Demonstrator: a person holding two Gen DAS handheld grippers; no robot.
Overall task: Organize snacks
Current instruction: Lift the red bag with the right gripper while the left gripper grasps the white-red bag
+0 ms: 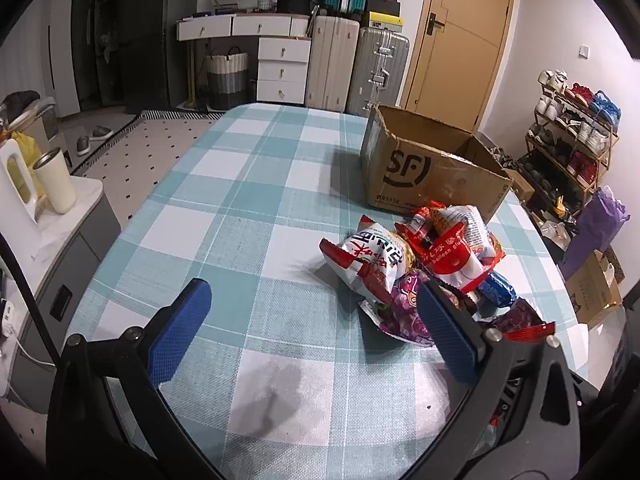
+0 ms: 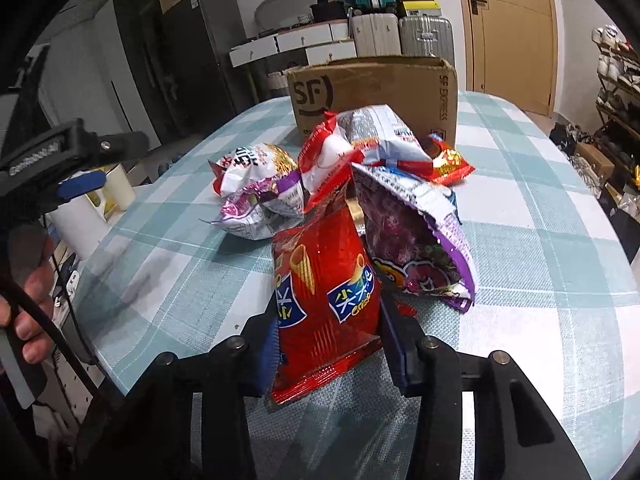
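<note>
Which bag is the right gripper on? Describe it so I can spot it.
On the checked tablecloth, in front of the SF cardboard box, lies a snack pile. The right gripper is shut on the nearest bag, the red cone-crisp bag: glossy red, blue label patches.

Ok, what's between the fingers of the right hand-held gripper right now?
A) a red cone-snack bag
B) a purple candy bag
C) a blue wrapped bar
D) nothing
A: in the right wrist view the right hand-held gripper has its fingers pressed against both sides of the red cone-snack bag, at the near edge of the snack pile.
</note>
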